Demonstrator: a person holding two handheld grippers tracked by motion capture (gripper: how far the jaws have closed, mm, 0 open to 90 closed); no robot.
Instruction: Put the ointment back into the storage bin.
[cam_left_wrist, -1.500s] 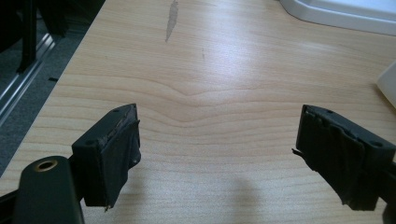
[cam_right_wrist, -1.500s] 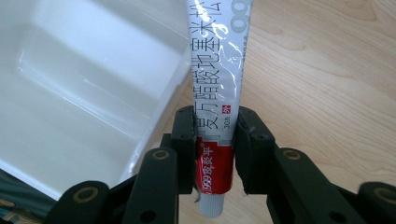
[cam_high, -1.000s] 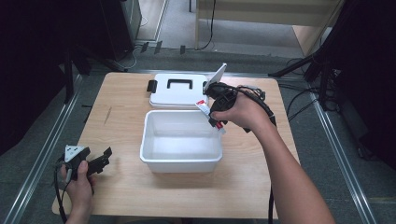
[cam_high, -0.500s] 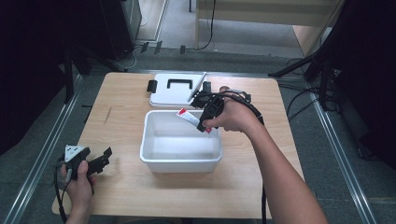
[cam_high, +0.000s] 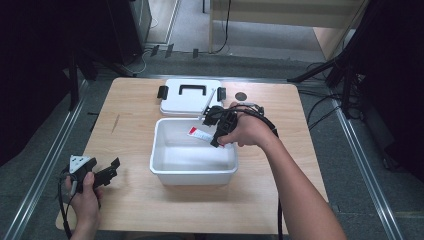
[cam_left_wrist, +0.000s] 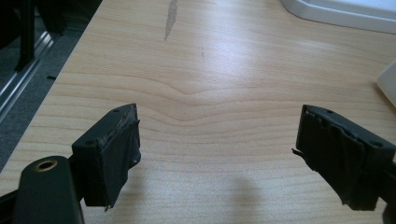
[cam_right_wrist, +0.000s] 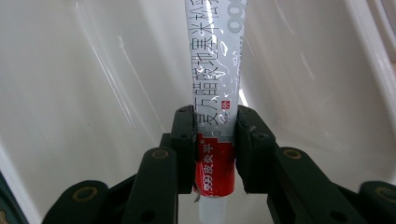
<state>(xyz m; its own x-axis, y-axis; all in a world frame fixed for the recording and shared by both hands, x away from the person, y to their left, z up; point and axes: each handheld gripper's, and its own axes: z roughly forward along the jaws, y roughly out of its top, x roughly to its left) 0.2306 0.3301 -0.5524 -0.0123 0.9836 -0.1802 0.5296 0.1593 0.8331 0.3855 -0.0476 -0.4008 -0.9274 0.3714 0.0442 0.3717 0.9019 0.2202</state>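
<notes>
A silver-white ointment tube with a red band near its cap is clamped between the jaws of my right gripper. In the high view the right gripper hangs over the back right part of the white bin, and the tube points left and down into it. The bin's white inner wall lies behind the tube. My left gripper rests near the table's front left corner. Its jaws stand wide apart over bare wood, with nothing between them.
The bin's white lid with a black handle and side clips lies flat just behind the bin. A small dark round spot marks the table to the right of the lid. A bin corner shows at the left gripper view's right edge.
My right gripper has carried the tube from the bin's back right rim down and left over the bin's inside. The tube went from tilted upward to pointing down. The left gripper stayed put.
</notes>
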